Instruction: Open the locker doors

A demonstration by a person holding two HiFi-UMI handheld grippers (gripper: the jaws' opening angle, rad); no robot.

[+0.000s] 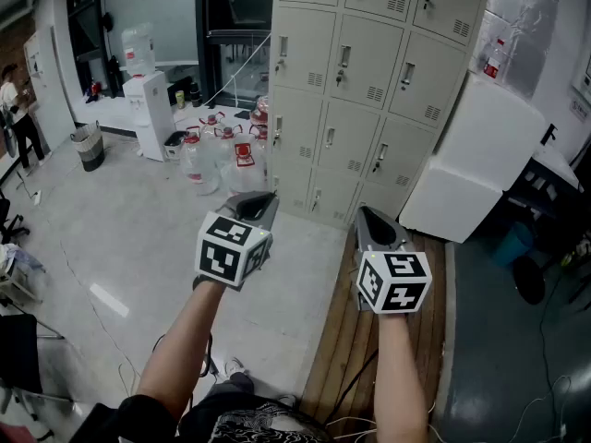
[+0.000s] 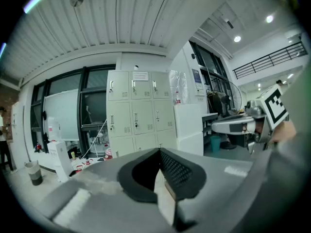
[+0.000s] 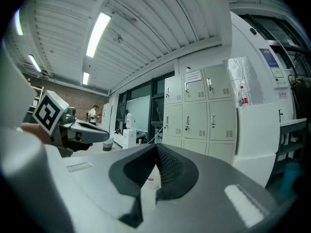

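Both closed, left hand-held gripper (image 1: 258,203) and right hand-held gripper (image 1: 373,218) face distant lockers (image 1: 362,74).

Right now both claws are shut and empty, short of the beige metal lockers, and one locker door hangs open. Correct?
No: the head view shows every door of the beige metal lockers closed. The left claw and right claw are shut, empty and short of them.
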